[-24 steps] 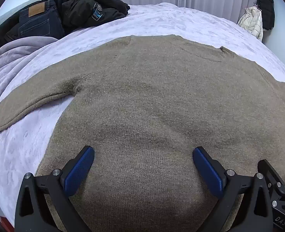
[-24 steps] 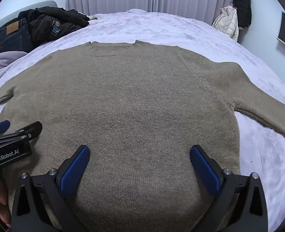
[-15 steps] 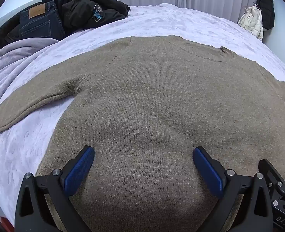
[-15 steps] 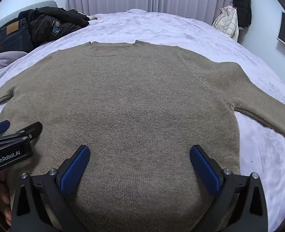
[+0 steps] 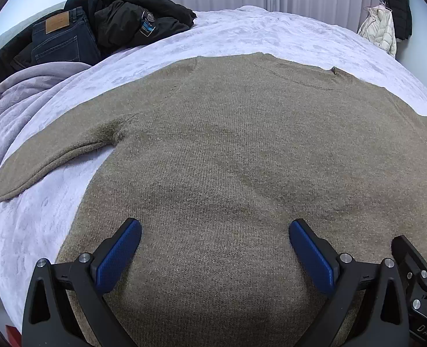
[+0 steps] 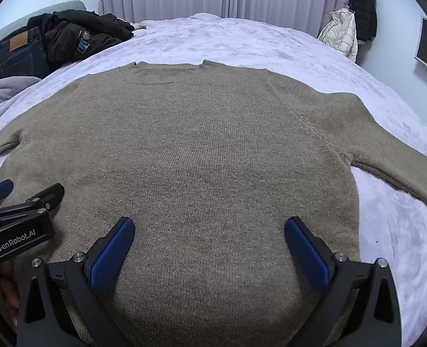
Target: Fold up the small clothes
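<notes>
Taupe knit sweater lies flat on bed, unchanged from earlier frames; left gripper and right gripper remain spread above hem, probably not touching. Folding unstarted.

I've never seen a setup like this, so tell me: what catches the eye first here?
A big olive-brown knitted sweater lies spread flat on the pale lilac plush bedspread, sleeves out to both sides. Over its near hem hover the left claw and the right claw, both wide open. A heap of dark jeans and black jacket sits at the far left.
</notes>
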`<state>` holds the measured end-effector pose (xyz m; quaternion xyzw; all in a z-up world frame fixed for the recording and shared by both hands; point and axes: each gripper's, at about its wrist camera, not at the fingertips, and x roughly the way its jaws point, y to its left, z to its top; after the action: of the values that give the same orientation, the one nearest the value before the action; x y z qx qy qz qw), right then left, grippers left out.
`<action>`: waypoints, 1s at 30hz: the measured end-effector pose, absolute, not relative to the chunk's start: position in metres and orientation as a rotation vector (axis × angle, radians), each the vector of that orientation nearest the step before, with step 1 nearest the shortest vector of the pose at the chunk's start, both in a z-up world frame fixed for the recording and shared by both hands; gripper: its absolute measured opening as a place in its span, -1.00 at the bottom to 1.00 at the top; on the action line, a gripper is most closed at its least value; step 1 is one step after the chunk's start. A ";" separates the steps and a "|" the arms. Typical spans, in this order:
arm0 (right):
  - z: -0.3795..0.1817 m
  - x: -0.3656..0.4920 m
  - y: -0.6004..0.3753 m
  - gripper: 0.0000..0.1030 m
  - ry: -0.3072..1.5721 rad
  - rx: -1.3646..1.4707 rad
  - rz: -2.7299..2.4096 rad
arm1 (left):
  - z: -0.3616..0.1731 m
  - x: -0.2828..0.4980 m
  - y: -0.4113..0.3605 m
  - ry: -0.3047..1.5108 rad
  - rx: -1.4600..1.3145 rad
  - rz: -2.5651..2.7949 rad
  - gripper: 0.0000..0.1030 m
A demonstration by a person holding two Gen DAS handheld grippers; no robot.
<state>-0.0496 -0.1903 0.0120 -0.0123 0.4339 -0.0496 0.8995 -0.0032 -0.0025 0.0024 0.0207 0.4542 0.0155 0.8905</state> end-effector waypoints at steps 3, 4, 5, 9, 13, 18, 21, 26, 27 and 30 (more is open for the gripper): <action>0.012 -0.049 -0.190 1.00 0.899 -0.027 -0.103 | 0.002 -0.003 -0.004 0.943 0.046 0.034 0.99; 0.012 -0.049 -0.190 1.00 0.899 -0.028 -0.104 | 0.002 -0.003 -0.004 0.942 0.046 0.035 0.99; 0.011 -0.049 -0.190 1.00 0.900 -0.029 -0.104 | 0.002 -0.004 -0.004 0.942 0.045 0.035 0.99; 0.010 -0.049 -0.186 1.00 0.902 -0.033 -0.107 | 0.001 -0.004 -0.004 0.943 0.045 0.034 0.99; 0.011 -0.047 -0.187 1.00 0.903 -0.035 -0.108 | 0.000 -0.004 -0.005 0.943 0.045 0.035 0.99; 0.010 -0.047 -0.188 1.00 0.904 -0.036 -0.109 | 0.000 -0.004 -0.005 0.943 0.045 0.036 0.99; 0.010 -0.046 -0.188 1.00 0.905 -0.037 -0.110 | -0.001 -0.004 -0.005 0.944 0.047 0.037 0.99; 0.011 -0.047 -0.187 1.00 0.908 -0.034 -0.110 | -0.001 -0.004 -0.005 0.944 0.049 0.039 0.99; 0.011 -0.047 -0.187 1.00 0.907 -0.034 -0.111 | -0.002 -0.004 -0.005 0.944 0.055 0.042 1.00; 0.011 -0.048 -0.186 1.00 0.908 -0.037 -0.113 | -0.001 -0.004 -0.009 0.943 0.080 0.057 1.00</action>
<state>-0.0475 -0.1861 0.0110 -0.0181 0.4383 -0.0547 0.8970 -0.0038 -0.0092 -0.0013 0.0386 0.4539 0.0274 0.8898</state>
